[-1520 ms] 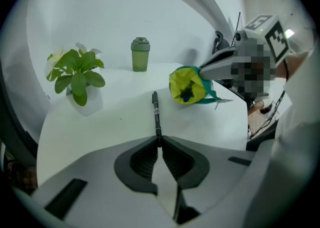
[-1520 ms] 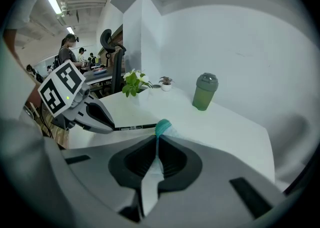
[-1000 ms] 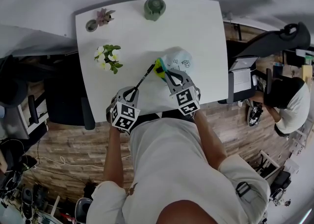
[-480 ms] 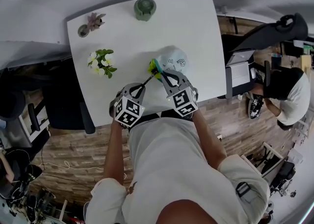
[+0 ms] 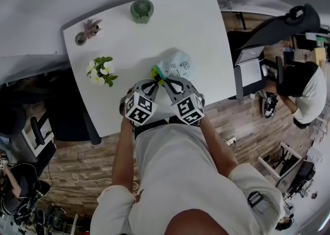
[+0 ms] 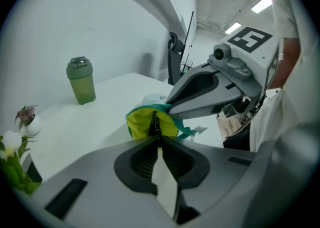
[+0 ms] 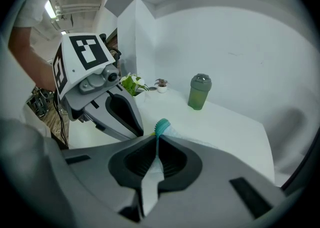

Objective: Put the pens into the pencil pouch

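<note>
In the head view the white table (image 5: 201, 28) fills the upper middle of the frame, with a green bottle (image 5: 142, 10) near its top edge, a small potted plant (image 5: 87, 28) at its upper left corner and a bunch of flowers (image 5: 100, 71) at centre left. The pale pouch (image 5: 176, 64) lies near the table's lower edge, its yellow and teal mouth turned to the left. The left gripper (image 5: 153, 82) and the right gripper (image 5: 164, 80) meet tip to tip at that mouth. A second ago the left gripper sat further to the lower left, with a long stretch of black pen bare between it and the pouch. Now almost none of that stretch shows. The right gripper is on the pouch just as before. In the left gripper view the left gripper (image 6: 157, 139) is clamped on the black pen (image 6: 155, 123), whose far end reaches into the yellow lining of the pouch (image 6: 139, 124). The right gripper (image 6: 169, 105) comes in from the upper right onto the pouch's teal rim. In the right gripper view the right gripper (image 7: 156, 139) is pinched on the teal edge of the pouch (image 7: 161, 125), and the left gripper (image 7: 141, 133) slants in from the left just beside it.
</note>
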Available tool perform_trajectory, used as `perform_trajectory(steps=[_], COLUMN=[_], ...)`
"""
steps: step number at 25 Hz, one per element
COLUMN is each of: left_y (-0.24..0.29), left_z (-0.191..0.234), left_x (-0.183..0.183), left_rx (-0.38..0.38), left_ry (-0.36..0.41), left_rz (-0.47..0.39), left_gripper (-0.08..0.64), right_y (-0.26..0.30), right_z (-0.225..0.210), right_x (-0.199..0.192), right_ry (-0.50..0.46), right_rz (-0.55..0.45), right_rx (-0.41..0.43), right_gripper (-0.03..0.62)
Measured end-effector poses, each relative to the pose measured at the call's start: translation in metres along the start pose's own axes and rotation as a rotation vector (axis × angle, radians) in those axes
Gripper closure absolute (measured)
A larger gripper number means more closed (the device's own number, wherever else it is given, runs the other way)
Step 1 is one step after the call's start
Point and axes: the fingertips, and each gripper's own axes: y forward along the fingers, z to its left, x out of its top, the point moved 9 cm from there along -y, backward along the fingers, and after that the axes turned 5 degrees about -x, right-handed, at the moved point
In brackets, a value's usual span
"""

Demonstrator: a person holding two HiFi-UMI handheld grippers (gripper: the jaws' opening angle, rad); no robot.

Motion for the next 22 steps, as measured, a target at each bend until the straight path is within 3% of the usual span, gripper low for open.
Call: perform_trajectory(steps=[12,18,22], left_y=[0.04,0.045,0.042], left_z=[0.014,0.016,0.014], left_x=[-0.003,-0.01,-0.013], left_rx=[-0.018,0.037,0.06], left_ry=[-0.052,-0.063,-0.077], left_rz=[-0.081,-0.074,-0.07], left_gripper=[0.532,0.517,0.463], right_y=[0.012,0.02,0.025], right_z=[-0.002,0.0,0.003], right_x=[-0.009,-0.016,-0.018], right_ry=[0.059,0.051,0.061], right_rz=[0.017,0.049,0.061], right_rx=[-0.002,0.004,-0.003], right_gripper=[0.575,0.572,0.567])
